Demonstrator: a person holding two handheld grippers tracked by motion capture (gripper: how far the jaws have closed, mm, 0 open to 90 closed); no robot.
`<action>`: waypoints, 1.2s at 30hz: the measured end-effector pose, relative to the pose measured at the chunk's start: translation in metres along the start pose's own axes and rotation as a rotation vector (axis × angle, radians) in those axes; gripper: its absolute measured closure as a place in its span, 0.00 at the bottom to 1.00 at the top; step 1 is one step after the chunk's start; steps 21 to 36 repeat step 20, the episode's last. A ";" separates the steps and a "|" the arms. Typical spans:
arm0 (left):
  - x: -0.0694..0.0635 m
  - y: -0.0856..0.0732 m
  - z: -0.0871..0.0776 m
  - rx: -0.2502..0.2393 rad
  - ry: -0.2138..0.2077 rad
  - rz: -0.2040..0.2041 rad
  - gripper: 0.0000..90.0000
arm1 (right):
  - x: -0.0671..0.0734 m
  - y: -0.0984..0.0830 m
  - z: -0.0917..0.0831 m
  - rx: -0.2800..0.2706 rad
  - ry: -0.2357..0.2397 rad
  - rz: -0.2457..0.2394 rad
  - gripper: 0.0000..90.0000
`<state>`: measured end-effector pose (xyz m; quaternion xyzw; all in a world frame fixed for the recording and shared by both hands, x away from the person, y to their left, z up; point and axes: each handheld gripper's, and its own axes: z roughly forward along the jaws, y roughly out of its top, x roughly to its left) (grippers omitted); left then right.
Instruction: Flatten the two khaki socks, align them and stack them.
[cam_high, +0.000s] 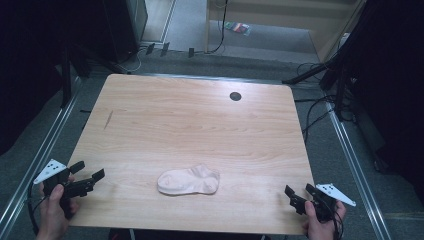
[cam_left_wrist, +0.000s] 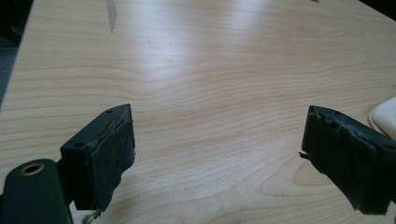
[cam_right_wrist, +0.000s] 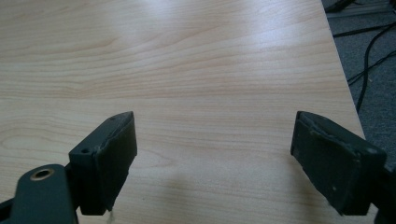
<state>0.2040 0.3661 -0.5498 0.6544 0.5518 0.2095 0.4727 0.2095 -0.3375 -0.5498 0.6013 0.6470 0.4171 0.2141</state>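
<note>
A pale pink sock (cam_high: 188, 181) lies flat on the wooden table (cam_high: 190, 125), near the front edge and about midway across. My left gripper (cam_high: 89, 170) is held at the table's front left corner, open, with nothing between its jaws. In the left gripper view the jaws of my left gripper (cam_left_wrist: 219, 140) stand wide apart over bare wood, and a corner of the sock (cam_left_wrist: 385, 116) shows at the right edge. My right gripper (cam_high: 299, 192) sits at the front right corner, open and empty. Bare wood lies between the spread jaws of my right gripper (cam_right_wrist: 215, 140).
A small dark round hole (cam_high: 235, 96) sits in the table near its far edge. A dark streak (cam_high: 108, 119) marks the wood at the left. Cables (cam_high: 315, 110) trail over the grey floor to the right of the table.
</note>
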 end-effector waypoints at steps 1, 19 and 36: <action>0.000 0.000 0.000 0.000 0.000 0.000 0.11 | 0.000 0.000 0.000 0.000 0.000 0.000 0.16; -0.002 0.001 0.011 0.063 -0.008 0.018 0.11 | 0.000 0.003 0.004 0.015 0.002 0.005 0.17; -0.002 0.001 0.011 0.064 -0.005 0.018 0.11 | 0.000 0.003 0.004 0.015 0.002 0.005 0.17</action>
